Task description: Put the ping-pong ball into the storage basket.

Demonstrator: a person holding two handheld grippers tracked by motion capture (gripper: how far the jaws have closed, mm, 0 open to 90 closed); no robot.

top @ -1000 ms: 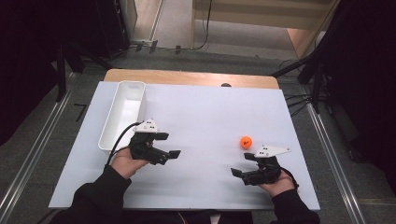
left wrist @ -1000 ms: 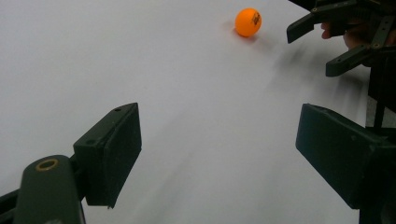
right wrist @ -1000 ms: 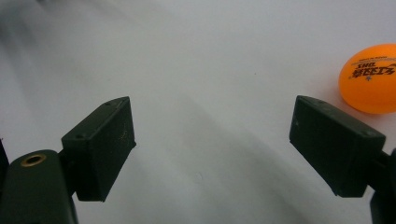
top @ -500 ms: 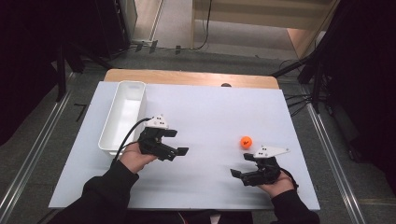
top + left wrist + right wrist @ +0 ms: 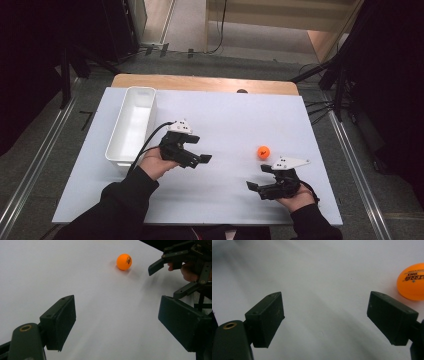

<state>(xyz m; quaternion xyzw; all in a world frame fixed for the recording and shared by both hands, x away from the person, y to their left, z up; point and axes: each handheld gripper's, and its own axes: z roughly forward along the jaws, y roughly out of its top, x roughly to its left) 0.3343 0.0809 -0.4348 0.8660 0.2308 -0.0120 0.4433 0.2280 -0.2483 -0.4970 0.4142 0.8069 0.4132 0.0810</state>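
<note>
— How do your jaws stand?
— Your left gripper (image 5: 117, 322) has its jaws spread wide with nothing between them, only white table (image 5: 62, 267); your right gripper (image 5: 325, 320) is spread just as wide, also empty.
— And the ball?
— The orange table-tennis ball (image 5: 263, 152) lies on the table, just beside your right gripper at its 11 o'clock, and well apart from your left, at its 3 o'clock; the white bin (image 5: 131, 125) sits at 10 o'clock of your left gripper.

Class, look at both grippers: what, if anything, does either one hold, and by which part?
Nothing is held. The left gripper and the right gripper both have open, empty jaws; the small orange plastic ball lies free on the white table.
</note>
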